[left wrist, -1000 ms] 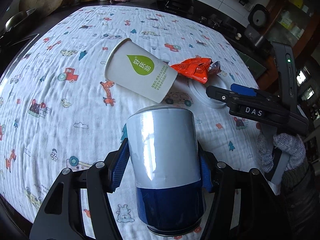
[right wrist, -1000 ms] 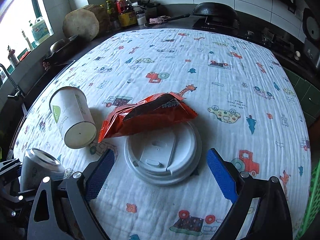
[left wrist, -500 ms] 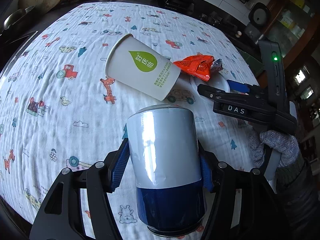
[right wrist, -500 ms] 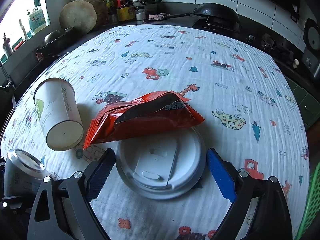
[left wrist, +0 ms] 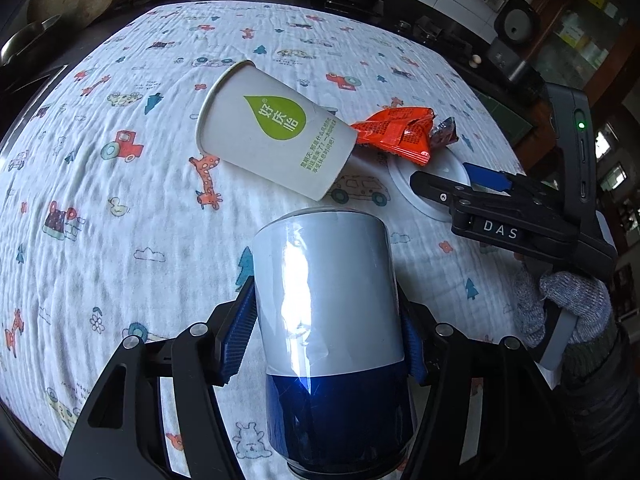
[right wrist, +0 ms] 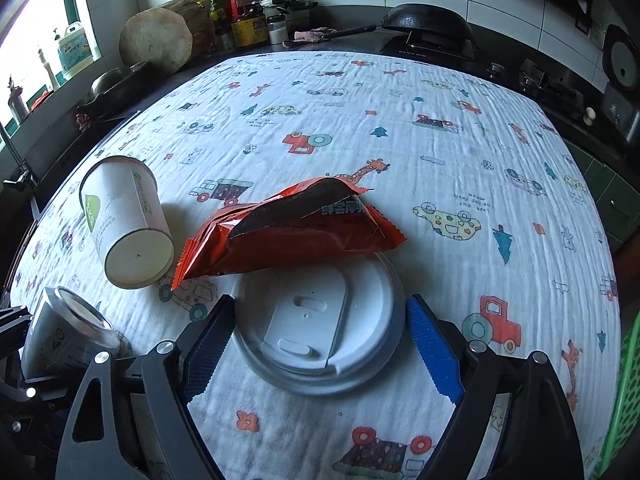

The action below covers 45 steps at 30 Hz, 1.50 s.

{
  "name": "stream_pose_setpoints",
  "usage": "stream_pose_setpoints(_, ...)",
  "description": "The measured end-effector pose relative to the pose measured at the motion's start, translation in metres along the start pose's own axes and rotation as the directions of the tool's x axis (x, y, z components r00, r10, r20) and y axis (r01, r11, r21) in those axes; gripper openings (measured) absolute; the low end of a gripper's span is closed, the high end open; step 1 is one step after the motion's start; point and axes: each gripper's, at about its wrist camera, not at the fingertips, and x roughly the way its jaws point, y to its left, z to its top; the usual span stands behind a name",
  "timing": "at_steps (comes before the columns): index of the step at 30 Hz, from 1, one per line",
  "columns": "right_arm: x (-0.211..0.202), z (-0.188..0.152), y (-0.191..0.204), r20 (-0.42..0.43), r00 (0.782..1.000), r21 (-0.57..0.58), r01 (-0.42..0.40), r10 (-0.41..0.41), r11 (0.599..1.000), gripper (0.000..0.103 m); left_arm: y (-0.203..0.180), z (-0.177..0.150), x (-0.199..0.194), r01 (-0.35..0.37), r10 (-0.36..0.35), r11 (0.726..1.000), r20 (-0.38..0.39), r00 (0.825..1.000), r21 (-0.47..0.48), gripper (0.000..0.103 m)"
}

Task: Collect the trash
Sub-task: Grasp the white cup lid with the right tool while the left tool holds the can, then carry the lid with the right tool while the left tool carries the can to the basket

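My left gripper (left wrist: 324, 330) is shut on a silver and blue can (left wrist: 328, 304), held upright over the printed cloth. A white paper cup (left wrist: 276, 136) with a green leaf logo lies on its side beyond it. An orange snack wrapper (right wrist: 296, 232) rests partly on a white plastic lid (right wrist: 360, 292). My right gripper (right wrist: 320, 306) is down at the lid with its jaws closing. The lid sits between the blue pads (right wrist: 432, 352), and a thin gap shows on each side. The left wrist view shows the right gripper (left wrist: 456, 180) over the lid (left wrist: 432, 196), held by a gloved hand (left wrist: 568, 300).
A cartoon-print cloth (right wrist: 400, 120) covers the table. A green basket (right wrist: 624, 380) stands at the right edge. Behind the table a counter holds a wok (right wrist: 424, 24), bottles (right wrist: 244, 12) and a round wooden block (right wrist: 156, 40).
My right gripper moved forward over the lid and its jaws narrowed around it. The left gripper kept still with the can.
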Motion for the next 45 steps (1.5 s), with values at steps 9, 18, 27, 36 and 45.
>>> stream_pose_setpoints(9, -0.034, -0.031, -0.002, 0.008, 1.0, -0.01, -0.005, 0.006, 1.0, 0.083, -0.007, -0.002, -0.009, 0.032, -0.033, 0.999, 0.023, 0.999, 0.02, 0.06)
stream_pose_setpoints(18, -0.072, -0.047, -0.019, 0.052, 0.999, 0.031, -0.002, 0.0, 1.0, 0.083, -0.022, -0.002, -0.015, 0.058, -0.06, 0.997, 0.035, 0.998, 0.045, 0.06)
stream_pose_setpoints(27, -0.099, -0.056, -0.03, 0.092, 0.996, 0.072, -0.001, -0.006, 0.997, 0.083, -0.035, 0.003, -0.023, 0.097, -0.101, 0.993, 0.048, 0.994, 0.07, 0.06)
stream_pose_setpoints(36, -0.134, -0.08, -0.072, 0.134, 0.988, 0.177, 0.049, -0.073, 0.983, 0.083, -0.073, 0.01, -0.033, 0.165, -0.173, 0.977, 0.056, 0.983, 0.132, 0.06)
stream_pose_setpoints(45, -0.18, -0.117, -0.15, 0.137, 0.965, 0.316, 0.171, -0.224, 0.933, 0.083, -0.138, 0.016, -0.021, 0.25, -0.257, 0.942, 0.003, 0.966, 0.225, 0.06)
